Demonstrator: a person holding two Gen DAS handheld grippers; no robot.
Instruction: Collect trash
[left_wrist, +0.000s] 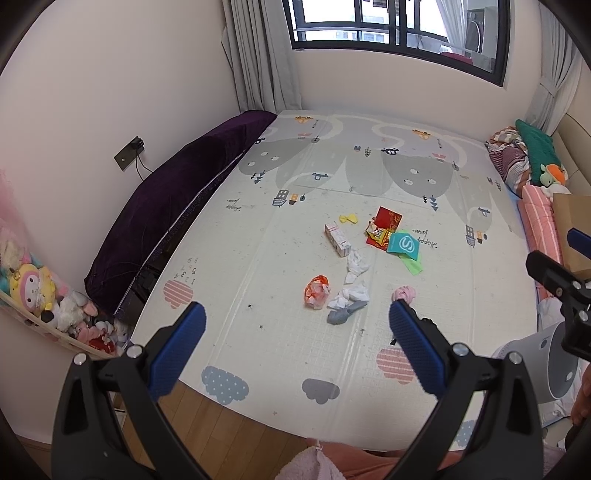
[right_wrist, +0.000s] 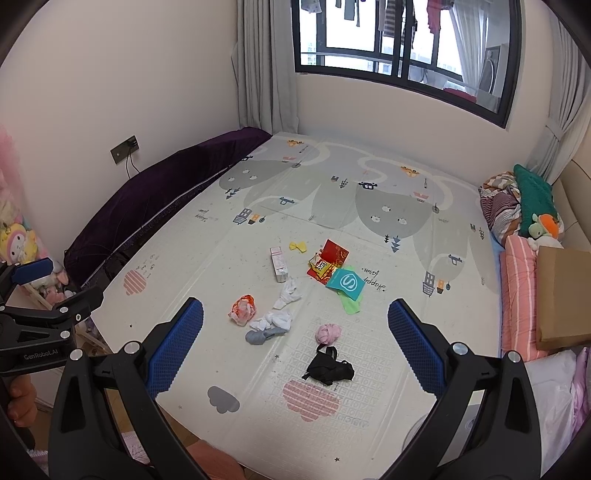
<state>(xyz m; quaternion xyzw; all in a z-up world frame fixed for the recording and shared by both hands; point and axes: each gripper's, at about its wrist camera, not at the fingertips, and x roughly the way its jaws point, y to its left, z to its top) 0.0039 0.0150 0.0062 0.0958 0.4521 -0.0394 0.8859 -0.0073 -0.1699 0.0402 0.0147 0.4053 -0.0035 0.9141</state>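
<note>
- Currently both tools hang spread and empty: left gripper (left_wrist: 297, 315), right gripper (right_wrist: 295, 314).
- Trash sits mid play mat (right_wrist: 369, 424): white tissues (right_wrist: 275, 319), orange wrapper (right_wrist: 242, 309), carton (right_wrist: 279, 264).
- Tissues look light and soft; pinch the bunched middle.

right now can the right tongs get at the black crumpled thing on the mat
Probably yes: the right tongs are open, and the black crumpled thing lies alone on the mat between and ahead of the fingers, nothing covering it.
</note>
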